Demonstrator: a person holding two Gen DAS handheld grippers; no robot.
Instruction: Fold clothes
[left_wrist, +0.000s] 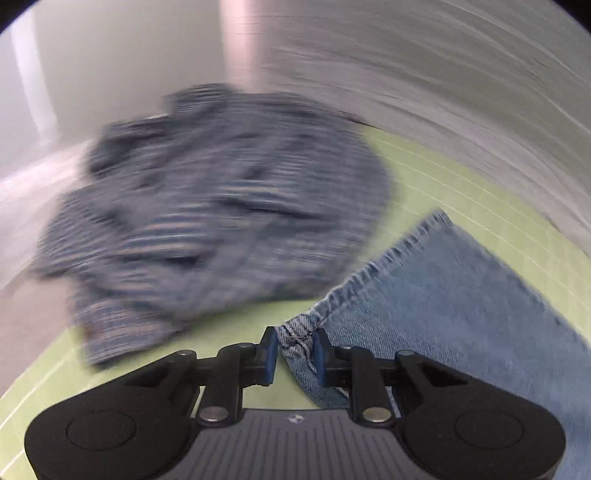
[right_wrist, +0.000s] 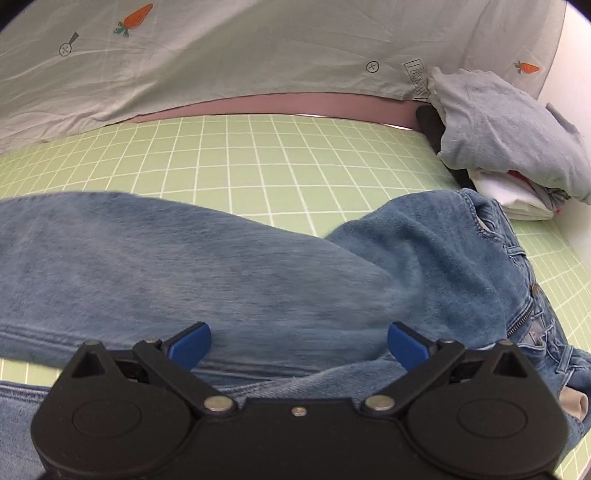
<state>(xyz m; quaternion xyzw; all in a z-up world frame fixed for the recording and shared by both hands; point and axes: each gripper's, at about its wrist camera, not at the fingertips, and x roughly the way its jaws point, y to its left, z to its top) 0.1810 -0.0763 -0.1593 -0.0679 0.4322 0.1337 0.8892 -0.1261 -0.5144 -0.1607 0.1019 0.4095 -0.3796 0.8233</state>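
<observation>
Light blue jeans (right_wrist: 221, 266) lie across the green grid mat (right_wrist: 258, 158), waistband and zipper to the right in the right wrist view. My left gripper (left_wrist: 294, 350) is shut on the hem of a jeans leg (left_wrist: 443, 288) and holds it just above the mat (left_wrist: 443, 184). My right gripper (right_wrist: 299, 345) is open wide, its blue pads (right_wrist: 192, 345) just above the jeans' thigh area, holding nothing.
A crumpled blue striped shirt (left_wrist: 221, 214) lies on the mat ahead of the left gripper, blurred. A stack of folded clothes (right_wrist: 509, 147) sits at the mat's far right. A grey sheet with carrot prints (right_wrist: 221, 55) lies behind the mat.
</observation>
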